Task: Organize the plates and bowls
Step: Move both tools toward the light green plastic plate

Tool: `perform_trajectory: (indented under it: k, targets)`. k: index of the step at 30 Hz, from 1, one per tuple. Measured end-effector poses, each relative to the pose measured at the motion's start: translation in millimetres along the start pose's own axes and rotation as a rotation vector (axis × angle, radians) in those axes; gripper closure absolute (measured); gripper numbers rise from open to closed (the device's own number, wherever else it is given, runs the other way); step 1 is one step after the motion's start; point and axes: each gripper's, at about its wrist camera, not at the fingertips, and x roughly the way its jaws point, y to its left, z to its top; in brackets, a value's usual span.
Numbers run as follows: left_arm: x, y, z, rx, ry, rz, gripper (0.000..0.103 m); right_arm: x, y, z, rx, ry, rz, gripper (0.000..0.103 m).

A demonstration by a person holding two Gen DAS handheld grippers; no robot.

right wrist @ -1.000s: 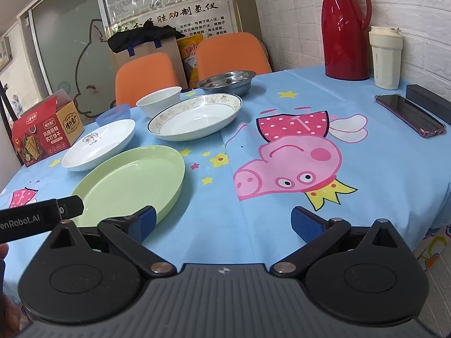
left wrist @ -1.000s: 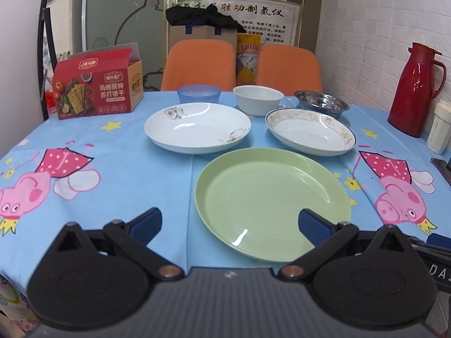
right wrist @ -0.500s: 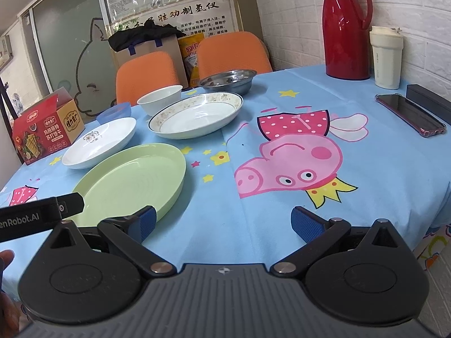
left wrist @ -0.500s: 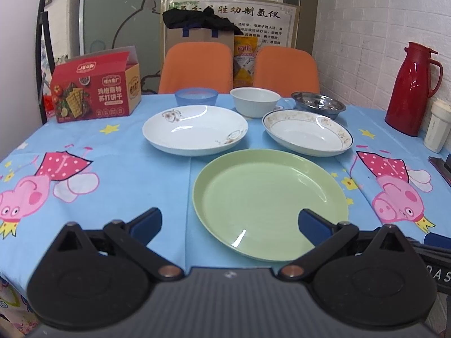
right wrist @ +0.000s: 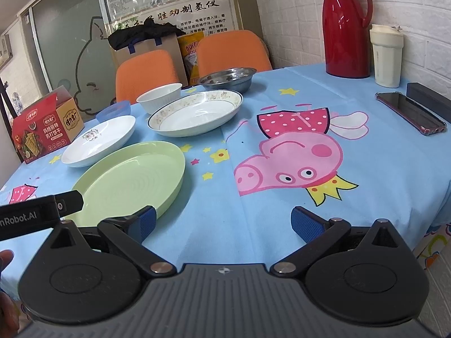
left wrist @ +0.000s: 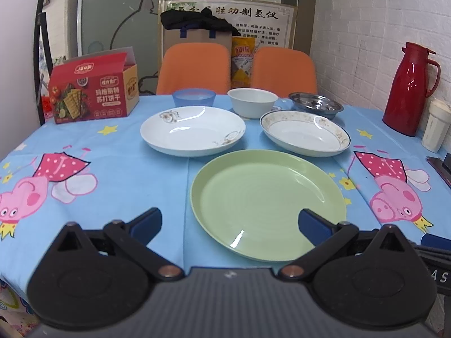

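Only the right wrist view shows the phone beside the thermos

free: bare tablecloth right of green plate | blocked: white plate and rimmed plate just behind it | far right: phone, thermos

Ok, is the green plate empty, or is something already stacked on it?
Empty. The green plate shows a bare, glossy surface in both views; nothing rests on it.
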Motion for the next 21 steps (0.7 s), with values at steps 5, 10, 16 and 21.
perform_trajectory:
  k: [5, 10, 16, 21]
  targets:
    - [0.0, 0.4, 0.0, 0.000, -0.002, -0.004, 0.000, 0.0, 0.2, -1.3, -0.001, -0.001, 0.002, 0.000]
    - [-1.7, -0.3, -0.2, 0.004, -0.006, -0.010, 0.000, -0.5, 0.2, -0.9, 0.000, -0.002, 0.002, 0.000]
    - [-3.5, -0.2, -0.3, 0.004, -0.009, -0.013, 0.000, -1.1, 0.8, -0.6, -0.003, -0.005, 0.002, 0.000]
    - [-4.6, -0.3, -0.5, 0.005, -0.011, -0.016, 0.000, -2.2, 2.2, 0.1, -0.008, -0.003, 0.004, 0.000]
